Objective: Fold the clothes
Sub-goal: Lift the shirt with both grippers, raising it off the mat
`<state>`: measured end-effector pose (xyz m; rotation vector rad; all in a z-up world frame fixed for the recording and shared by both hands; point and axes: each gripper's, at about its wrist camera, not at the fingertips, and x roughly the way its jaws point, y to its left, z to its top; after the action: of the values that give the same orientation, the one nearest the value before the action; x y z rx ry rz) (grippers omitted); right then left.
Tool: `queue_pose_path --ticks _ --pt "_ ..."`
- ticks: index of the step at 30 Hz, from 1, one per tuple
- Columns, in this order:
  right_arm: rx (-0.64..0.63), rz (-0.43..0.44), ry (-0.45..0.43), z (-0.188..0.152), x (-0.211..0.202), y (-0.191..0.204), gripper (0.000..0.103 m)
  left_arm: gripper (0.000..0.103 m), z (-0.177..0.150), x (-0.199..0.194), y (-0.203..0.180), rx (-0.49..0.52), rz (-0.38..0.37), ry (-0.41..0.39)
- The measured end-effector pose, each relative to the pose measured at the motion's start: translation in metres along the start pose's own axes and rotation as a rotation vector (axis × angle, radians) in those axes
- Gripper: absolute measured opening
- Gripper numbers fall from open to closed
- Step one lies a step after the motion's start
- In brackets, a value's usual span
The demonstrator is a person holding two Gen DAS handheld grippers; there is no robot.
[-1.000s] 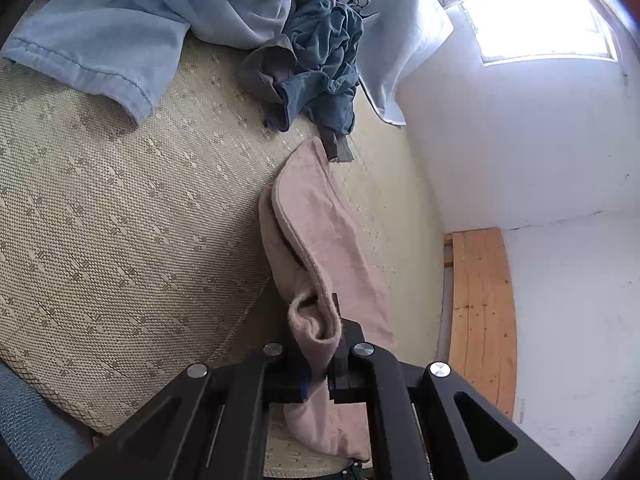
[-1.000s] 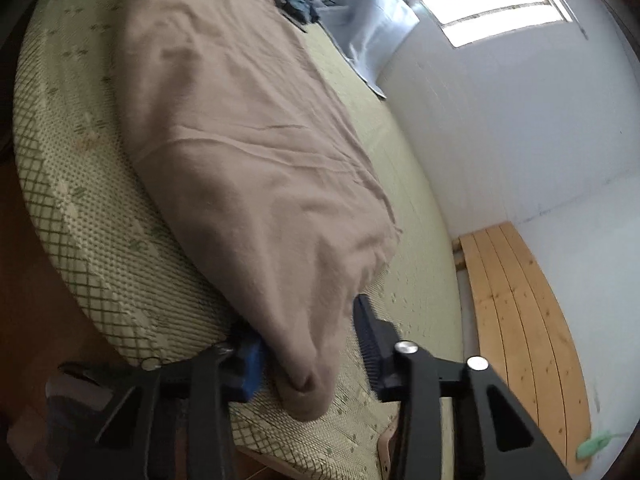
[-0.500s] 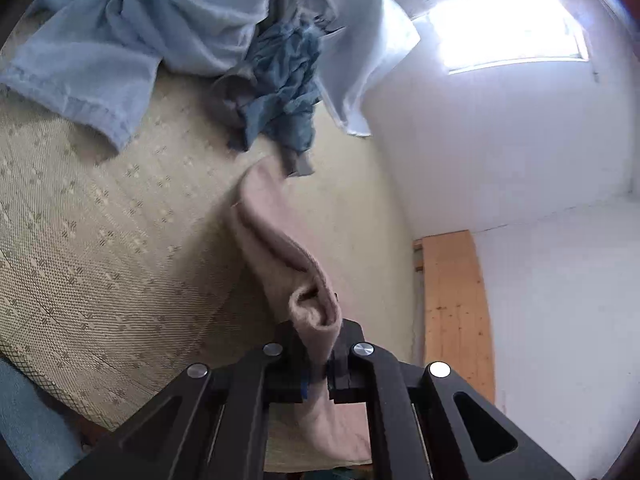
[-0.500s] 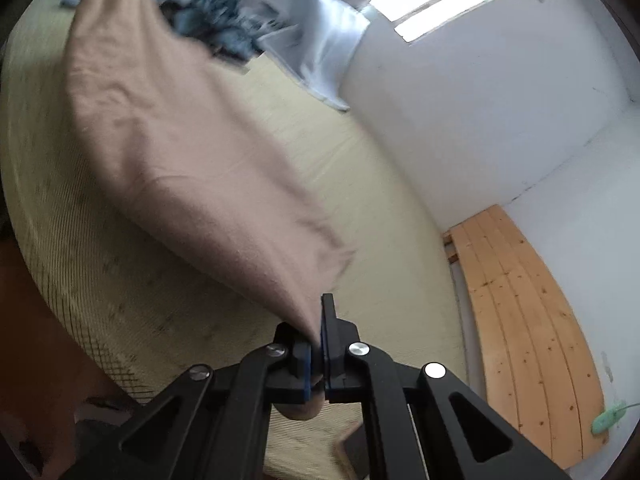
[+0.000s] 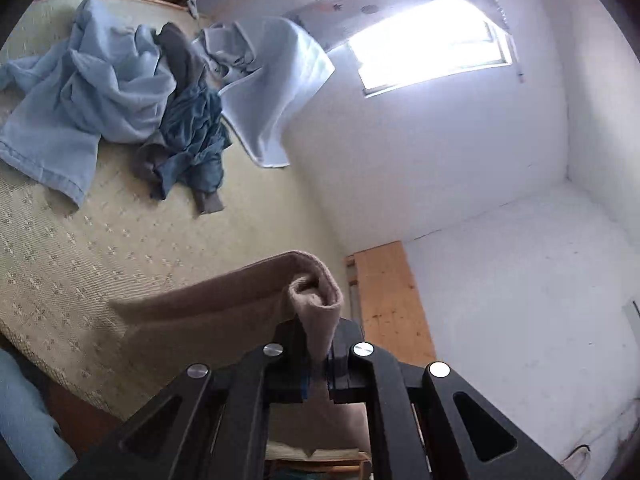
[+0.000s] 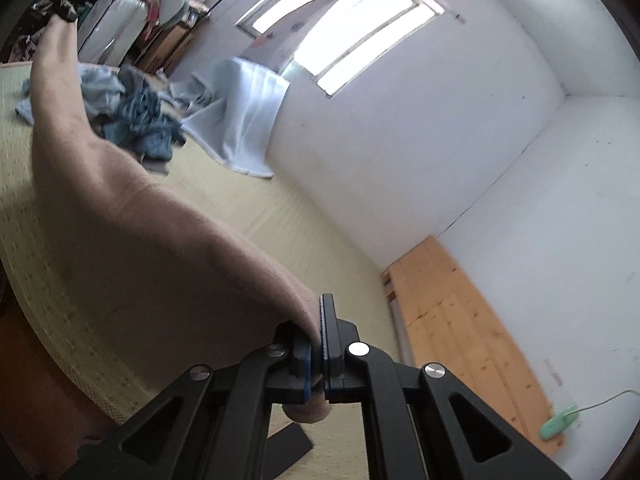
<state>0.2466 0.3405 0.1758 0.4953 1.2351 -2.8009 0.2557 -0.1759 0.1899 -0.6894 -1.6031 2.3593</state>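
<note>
Since half a second ago both cameras have risen and tipped up toward the window, and the beige towel has lifted off the woven mat into a taut span. The left gripper is clamped on one bunched corner. The right gripper, jaws nearly together, pinches the other corner; crumpled blue clothes lie beyond.

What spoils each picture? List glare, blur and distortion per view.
Left wrist view: the window is blown out white, and the fisheye bends the bed edge. Right wrist view: the window glares again, and the cloth and wooden boards look motion-blurred.
</note>
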Motion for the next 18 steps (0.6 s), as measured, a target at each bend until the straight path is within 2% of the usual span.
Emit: queue_pose_path --ticks 4,7,11,15,18 --pt "0.037 -0.006 -0.017 0.016 -0.019 -0.02 0.001 0.004 0.006 0.004 -0.003 0.003 0.03 0.009" --pt "0.052 0.026 0.008 0.018 0.0 -0.021 0.001 0.004 0.011 0.035 0.022 -0.037 0.094 0.037" --pt "0.074 0.121 0.092 -0.001 0.064 0.001 0.001 0.004 0.017 0.091 0.066 -0.088 0.203 0.067" --pt "0.08 0.203 0.174 -0.019 0.138 0.026 0.001 0.004 0.028 0.151 0.091 -0.078 0.296 0.091" --pt "0.066 0.247 0.226 -0.027 0.187 0.039 0.001 0.004 0.038 0.188 0.104 -0.054 0.336 0.109"
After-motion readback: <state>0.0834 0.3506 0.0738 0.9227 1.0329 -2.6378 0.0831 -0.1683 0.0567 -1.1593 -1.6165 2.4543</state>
